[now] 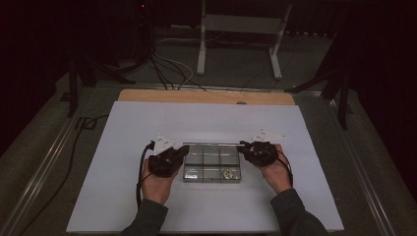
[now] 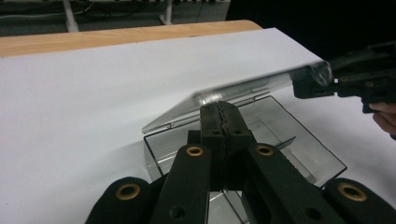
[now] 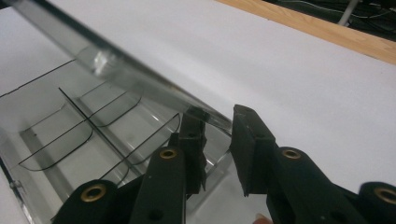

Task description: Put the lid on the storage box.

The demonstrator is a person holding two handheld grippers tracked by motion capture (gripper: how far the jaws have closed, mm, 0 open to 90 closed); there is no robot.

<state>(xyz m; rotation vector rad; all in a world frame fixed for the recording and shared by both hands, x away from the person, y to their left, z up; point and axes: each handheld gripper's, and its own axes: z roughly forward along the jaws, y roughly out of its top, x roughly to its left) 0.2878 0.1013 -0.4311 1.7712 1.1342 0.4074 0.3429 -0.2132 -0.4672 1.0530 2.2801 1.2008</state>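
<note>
A clear plastic compartment box (image 1: pixel 212 169) lies in the middle of the white sheet, and a small pale item (image 1: pixel 227 173) sits in its front right cell. My left gripper (image 1: pixel 184 150) is at the box's left side, my right gripper (image 1: pixel 242 146) at its right side. In the left gripper view my gripper (image 2: pixel 218 109) is shut on the edge of the clear lid (image 2: pixel 243 86), which stands tilted up above the open tray (image 2: pixel 280 135). The other gripper (image 2: pixel 306 86) holds the lid's far end. In the right gripper view the lid (image 3: pixel 116 65) ends between my jaws (image 3: pixel 217 135), touching both.
The white sheet (image 1: pixel 147 206) covers a wooden board (image 1: pixel 206 96) whose far edge shows. Behind the table stand a white metal frame (image 1: pixel 241 29) and loose cables (image 1: pixel 167 69) on the floor. Dividers (image 3: pixel 88 121) split the tray into several cells.
</note>
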